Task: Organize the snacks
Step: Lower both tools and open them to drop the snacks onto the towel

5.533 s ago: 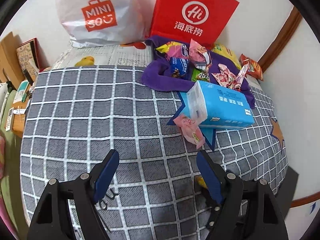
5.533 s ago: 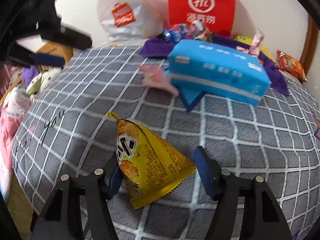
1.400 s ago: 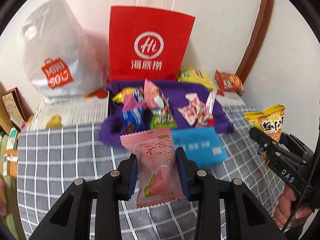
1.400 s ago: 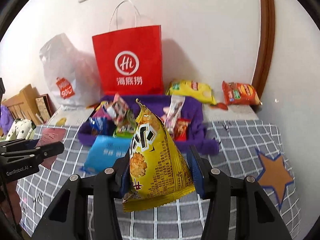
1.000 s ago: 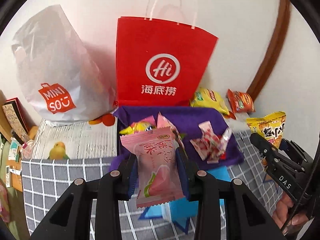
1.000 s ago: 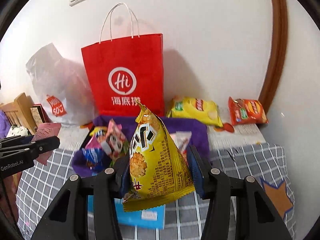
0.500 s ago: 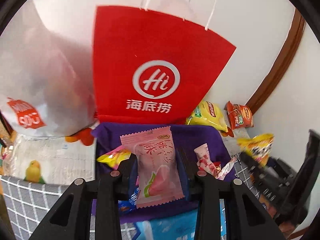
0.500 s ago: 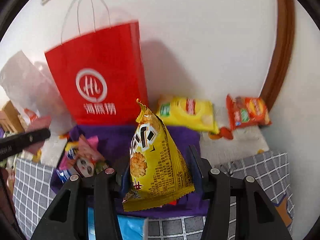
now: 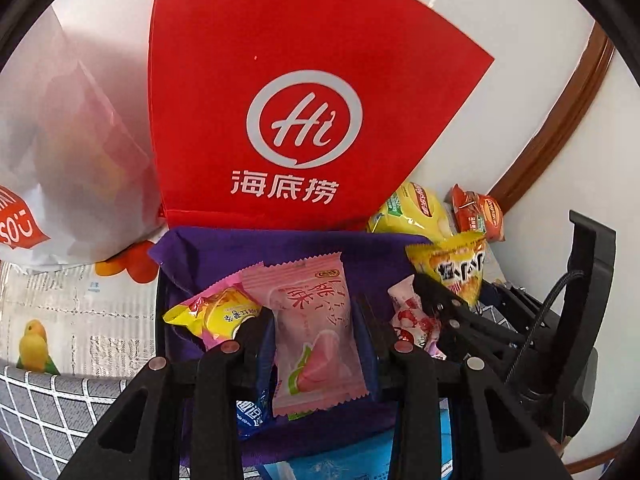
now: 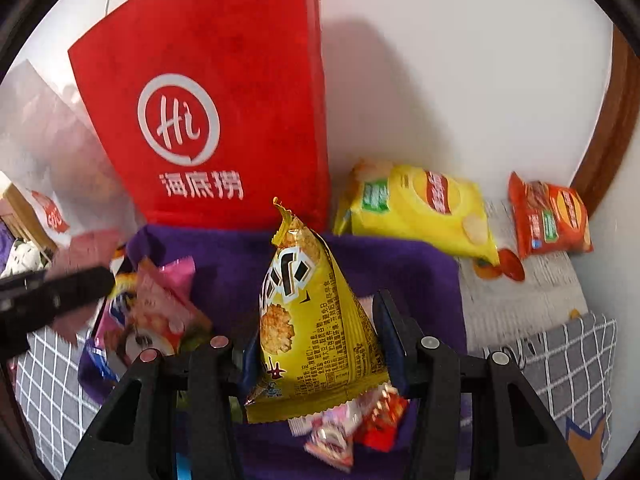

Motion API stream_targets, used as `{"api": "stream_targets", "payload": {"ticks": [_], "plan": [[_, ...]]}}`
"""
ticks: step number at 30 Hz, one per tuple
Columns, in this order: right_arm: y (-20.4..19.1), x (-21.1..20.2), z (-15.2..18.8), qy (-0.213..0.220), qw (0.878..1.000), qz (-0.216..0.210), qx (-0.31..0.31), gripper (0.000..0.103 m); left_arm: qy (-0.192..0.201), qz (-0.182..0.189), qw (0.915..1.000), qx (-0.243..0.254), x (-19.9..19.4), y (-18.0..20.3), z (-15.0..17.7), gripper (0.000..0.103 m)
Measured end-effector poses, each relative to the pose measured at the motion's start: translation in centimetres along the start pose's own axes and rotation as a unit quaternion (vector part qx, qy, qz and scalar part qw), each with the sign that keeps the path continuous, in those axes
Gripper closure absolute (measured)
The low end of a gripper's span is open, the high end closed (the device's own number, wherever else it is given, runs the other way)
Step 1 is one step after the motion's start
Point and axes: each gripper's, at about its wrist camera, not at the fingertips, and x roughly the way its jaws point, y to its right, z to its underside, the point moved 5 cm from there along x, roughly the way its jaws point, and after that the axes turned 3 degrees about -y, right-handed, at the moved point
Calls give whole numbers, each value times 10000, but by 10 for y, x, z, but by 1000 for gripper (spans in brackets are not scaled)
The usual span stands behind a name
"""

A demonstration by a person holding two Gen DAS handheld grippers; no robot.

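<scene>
My left gripper is shut on a pink snack packet and holds it over the purple fabric box, which has several snacks in it. My right gripper is shut on a yellow pyramid-shaped snack bag, also above the purple box. In the left wrist view the right gripper with the yellow bag shows at the right. The left gripper shows blurred at the left of the right wrist view.
A red paper bag stands against the wall just behind the box, a white plastic bag to its left. A yellow chip bag and an orange snack bag lie at the right by the wall. A blue tissue pack lies near the box's front.
Both grippers have moved forward and down with their packets, from over the checked cover to over the purple box. The red bag looms much larger now.
</scene>
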Motion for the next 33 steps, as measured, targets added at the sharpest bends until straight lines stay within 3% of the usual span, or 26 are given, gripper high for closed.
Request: {"api": "stream_targets", "payload": {"ticks": [6, 18, 24, 29, 33], "plan": [[2, 21, 5, -195, 9998, -87, 41, 53, -197, 335, 9992, -126, 14, 0, 3, 69], [28, 23, 8, -389, 9992, 25, -58, 53, -854, -208, 9958, -269, 57, -10, 17, 72], [22, 28, 11, -482, 9986, 41, -230, 53, -784, -436, 9959, -71, 62, 0, 19, 72], [20, 26, 11, -431, 9988, 9, -245, 53, -803, -293, 9962, -177, 60, -3, 17, 72], [20, 19, 7, -308, 9991, -294, -71, 53, -798, -237, 9963, -213, 56, -6, 17, 72]]}}
